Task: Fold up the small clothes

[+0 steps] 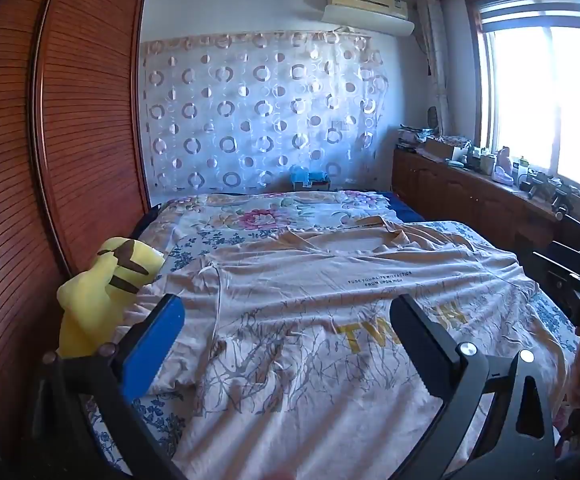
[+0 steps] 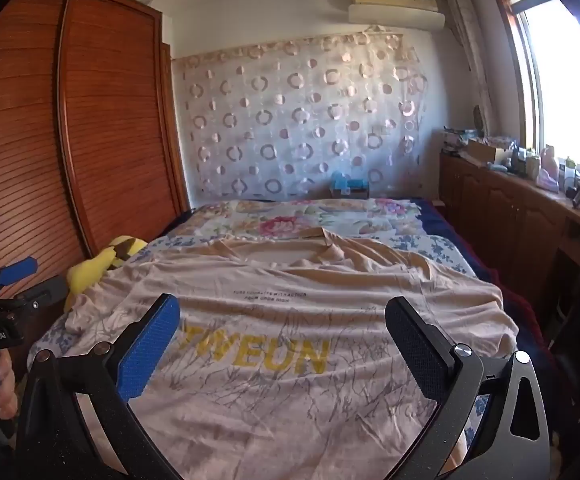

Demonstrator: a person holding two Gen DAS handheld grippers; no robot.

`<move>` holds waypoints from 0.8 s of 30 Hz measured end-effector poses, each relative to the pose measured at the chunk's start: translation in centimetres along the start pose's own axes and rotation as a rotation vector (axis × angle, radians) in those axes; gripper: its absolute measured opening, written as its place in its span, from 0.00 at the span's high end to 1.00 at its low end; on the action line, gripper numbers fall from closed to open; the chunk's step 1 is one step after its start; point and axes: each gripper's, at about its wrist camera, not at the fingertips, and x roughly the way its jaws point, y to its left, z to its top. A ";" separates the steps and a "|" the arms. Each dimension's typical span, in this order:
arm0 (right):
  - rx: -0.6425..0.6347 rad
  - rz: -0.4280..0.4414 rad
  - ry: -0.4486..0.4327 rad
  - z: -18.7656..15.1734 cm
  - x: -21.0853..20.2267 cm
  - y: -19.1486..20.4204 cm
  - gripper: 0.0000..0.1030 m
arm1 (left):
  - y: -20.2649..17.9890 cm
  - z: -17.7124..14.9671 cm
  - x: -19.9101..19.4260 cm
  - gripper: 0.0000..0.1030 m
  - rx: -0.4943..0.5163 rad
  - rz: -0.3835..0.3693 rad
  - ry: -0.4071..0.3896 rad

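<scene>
Beige T-shirt (image 2: 273,320) lies spread flat on the bed (image 2: 370,216), collar at the far end, a yellow plush toy (image 1: 105,288) just beside its left sleeve. Left tongs (image 1: 290,344) gape wide, gripping nothing; right tongs (image 2: 281,344) likewise, both above the shirt's near hem.

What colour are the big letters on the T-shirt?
Yellow, on the beige T-shirt. The letters show best in the right wrist view.
</scene>
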 end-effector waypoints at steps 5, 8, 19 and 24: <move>-0.012 0.000 -0.023 0.0 -0.2 0.1 0.00 | -0.2 -0.1 -0.3 0.00 0.001 0.003 -0.002; -0.011 0.000 -0.023 0.0 -0.2 0.2 0.00 | 0.0 0.0 -0.1 0.00 -0.008 0.001 0.006; -0.007 -0.001 -0.019 0.1 -0.2 0.3 0.00 | 0.7 0.1 0.2 0.00 -0.006 0.000 0.008; -0.007 -0.001 -0.019 0.1 -0.2 0.3 0.00 | 0.5 0.4 -0.3 0.00 0.001 0.003 0.002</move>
